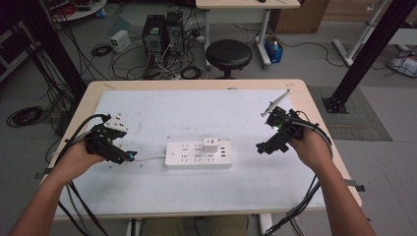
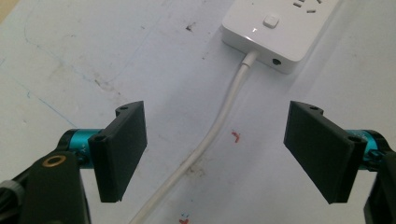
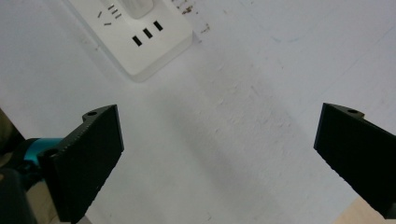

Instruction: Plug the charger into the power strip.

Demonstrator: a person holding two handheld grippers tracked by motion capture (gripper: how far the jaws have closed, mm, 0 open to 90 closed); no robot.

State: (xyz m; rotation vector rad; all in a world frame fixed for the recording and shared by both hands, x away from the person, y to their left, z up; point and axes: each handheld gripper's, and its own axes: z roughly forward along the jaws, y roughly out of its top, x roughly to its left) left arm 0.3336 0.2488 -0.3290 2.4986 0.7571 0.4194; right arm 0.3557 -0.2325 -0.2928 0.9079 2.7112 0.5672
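Note:
A white power strip [image 1: 198,154] lies flat in the middle of the white mat [image 1: 162,110], with a white plug adapter [image 1: 211,145] standing in one of its sockets. Its white cord [image 2: 210,135] runs off its left end, between the jaws of my left gripper [image 2: 217,151], which is open and hovers above it. My left gripper [image 1: 124,157] sits just left of the strip. My right gripper [image 1: 262,146] is to the right of the strip, open and holding nothing. In the right gripper view the strip's end [image 3: 140,39] with its USB slots lies ahead of my right gripper [image 3: 219,154].
The mat covers a light wooden table [image 1: 314,118]. Behind the table stand a black round stool [image 1: 228,54], computer towers [image 1: 162,32] and tangled cables on the floor. Black frame posts [image 1: 366,54] rise at the right and left sides.

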